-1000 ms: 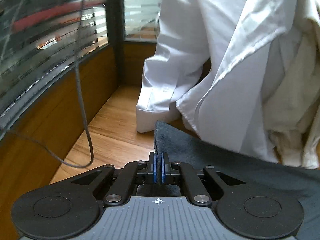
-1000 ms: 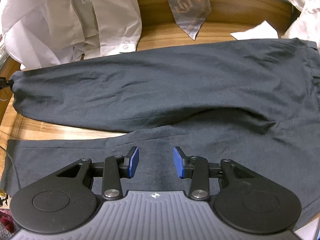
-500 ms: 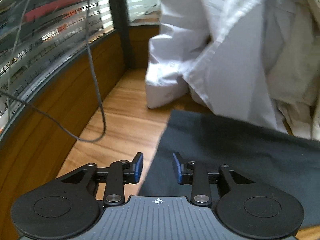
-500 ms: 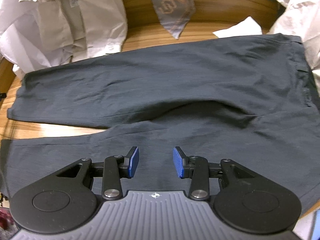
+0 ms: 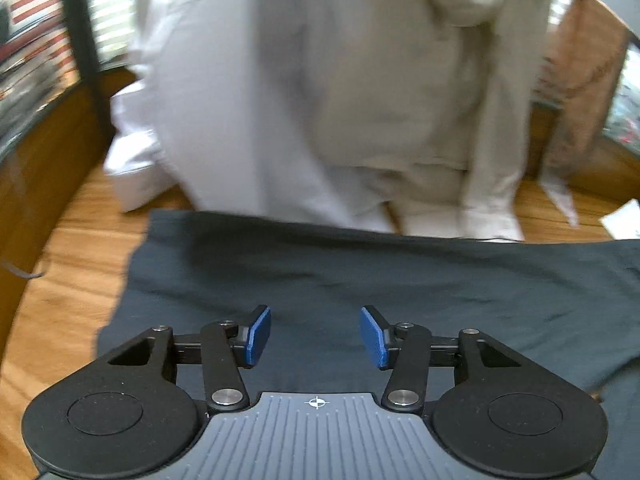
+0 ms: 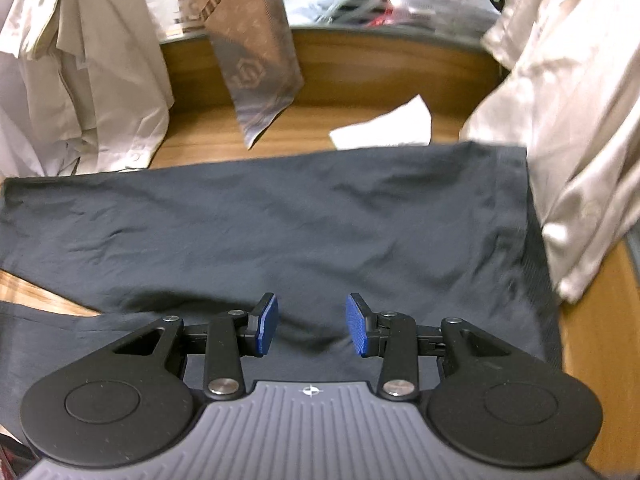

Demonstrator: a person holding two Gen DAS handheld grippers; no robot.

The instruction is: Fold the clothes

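**Dark trousers flat on the table, both grippers empty**

Your table [image 6: 592,344] carries the dark trousers [image 6: 304,220], spread flat across it, pale shirts [image 5: 320,100] heaped along the far edge. Your left gripper [image 5: 316,336] hovers over the trousers, its jaws just opened, nothing between them. Your right gripper [image 6: 312,326] has its jaws apart, empty.

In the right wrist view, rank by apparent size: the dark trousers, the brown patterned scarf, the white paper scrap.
1. dark trousers, by far the largest
2. brown patterned scarf
3. white paper scrap, smallest; it lies farther back, so true size is unsure.
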